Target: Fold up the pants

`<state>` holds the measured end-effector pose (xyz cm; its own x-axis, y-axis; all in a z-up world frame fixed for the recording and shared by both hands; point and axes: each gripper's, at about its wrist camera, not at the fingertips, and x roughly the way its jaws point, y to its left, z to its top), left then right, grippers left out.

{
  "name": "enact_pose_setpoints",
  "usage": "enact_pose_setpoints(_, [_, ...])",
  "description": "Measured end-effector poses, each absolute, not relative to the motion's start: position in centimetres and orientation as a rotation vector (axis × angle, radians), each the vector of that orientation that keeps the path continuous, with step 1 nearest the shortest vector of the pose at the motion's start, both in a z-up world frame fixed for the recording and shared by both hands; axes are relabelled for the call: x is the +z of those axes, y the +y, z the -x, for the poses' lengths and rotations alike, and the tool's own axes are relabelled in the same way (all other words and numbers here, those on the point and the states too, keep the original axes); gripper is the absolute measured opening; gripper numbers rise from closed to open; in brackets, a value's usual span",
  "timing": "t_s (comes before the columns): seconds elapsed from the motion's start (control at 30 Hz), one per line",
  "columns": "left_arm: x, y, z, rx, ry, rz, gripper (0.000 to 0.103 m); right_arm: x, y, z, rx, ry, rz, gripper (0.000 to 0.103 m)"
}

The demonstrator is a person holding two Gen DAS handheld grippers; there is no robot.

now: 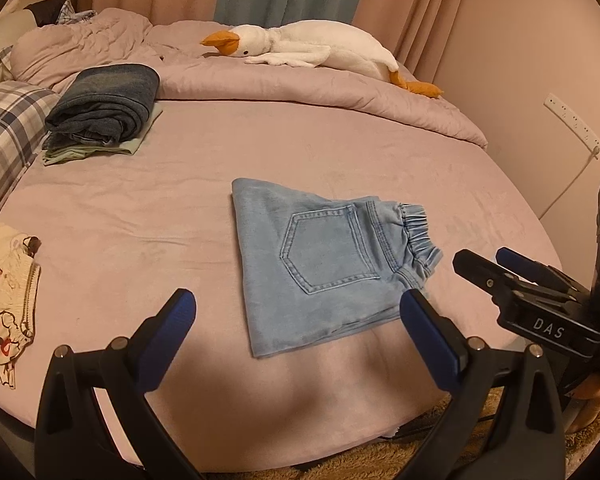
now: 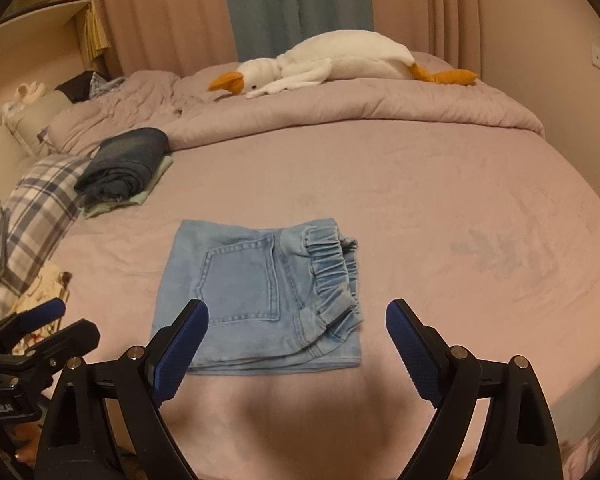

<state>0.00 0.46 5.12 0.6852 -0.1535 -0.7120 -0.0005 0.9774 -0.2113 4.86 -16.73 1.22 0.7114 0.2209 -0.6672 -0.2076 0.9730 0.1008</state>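
Light blue denim pants (image 1: pixel 324 264) lie folded into a compact rectangle on the pink bed, back pocket up and elastic waistband to the right; they also show in the right wrist view (image 2: pixel 260 296). My left gripper (image 1: pixel 300 300) is open and empty, held above the near edge of the pants. My right gripper (image 2: pixel 296 312) is open and empty, also just short of the pants' near edge. The right gripper shows at the right of the left wrist view (image 1: pixel 488 260), and the left gripper at the lower left of the right wrist view (image 2: pixel 68 320).
A stack of folded dark jeans (image 1: pixel 108 104) over a pale green garment sits at the back left. A plaid pillow (image 1: pixel 4 136), a printed cream garment (image 1: pixel 4 304), a rolled pink duvet (image 1: pixel 300 84) and a plush goose (image 1: pixel 320 46) lie around.
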Motion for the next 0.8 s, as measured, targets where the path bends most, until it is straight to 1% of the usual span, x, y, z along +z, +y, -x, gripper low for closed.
enact_pose_setpoints(0.8, [4.68, -0.08, 0.27, -0.058, 0.831, 0.189, 0.102, 1.22, -16.37, -4.64, 0.239, 0.745, -0.026, 0.09])
